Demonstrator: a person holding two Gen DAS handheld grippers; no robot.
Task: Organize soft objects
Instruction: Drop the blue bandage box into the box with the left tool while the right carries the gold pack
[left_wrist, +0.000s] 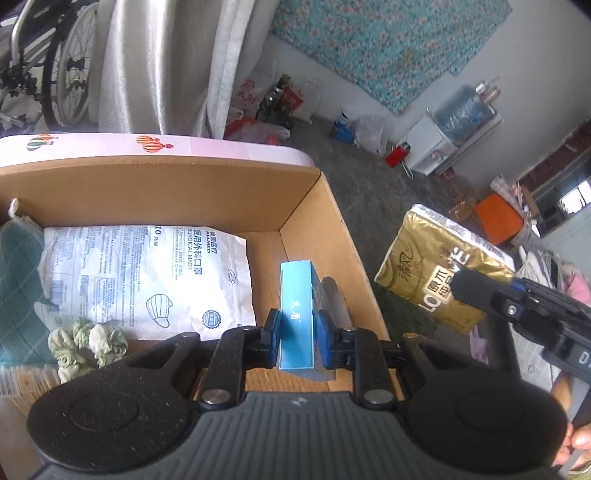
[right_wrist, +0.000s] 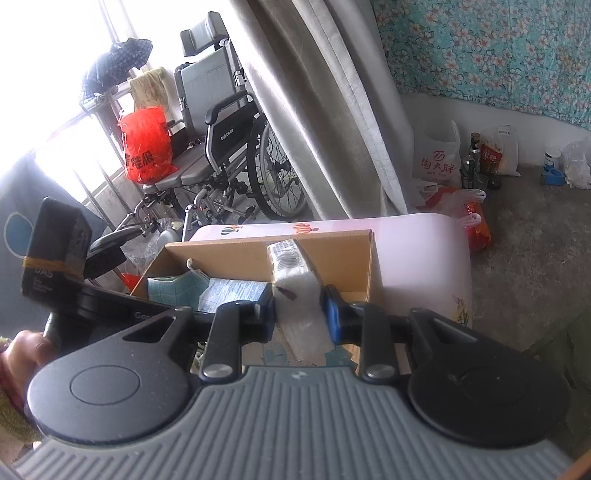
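Observation:
My left gripper (left_wrist: 298, 334) is shut on a small blue box (left_wrist: 298, 317), held upright over the right end of an open cardboard box (left_wrist: 155, 192). Inside the box lie a white surgical mask packet (left_wrist: 147, 273), a green checked cloth (left_wrist: 18, 288) and a pale green scrunchie (left_wrist: 88, 341). To the right, outside the box, a gold tissue pack (left_wrist: 439, 269) hangs in my right gripper, whose black body (left_wrist: 524, 314) shows there. In the right wrist view my right gripper (right_wrist: 300, 315) is shut on the tissue pack (right_wrist: 295, 284), seen end-on above the cardboard box (right_wrist: 325, 251).
The box rests on a pink table (right_wrist: 417, 254) with balloon prints. Behind stand a wheelchair (right_wrist: 229, 147), a red bag (right_wrist: 146, 147) and a grey curtain (right_wrist: 332, 110). Plastic bags and bottles (right_wrist: 476, 155) line the wall. A hand (right_wrist: 29, 350) holds the left tool.

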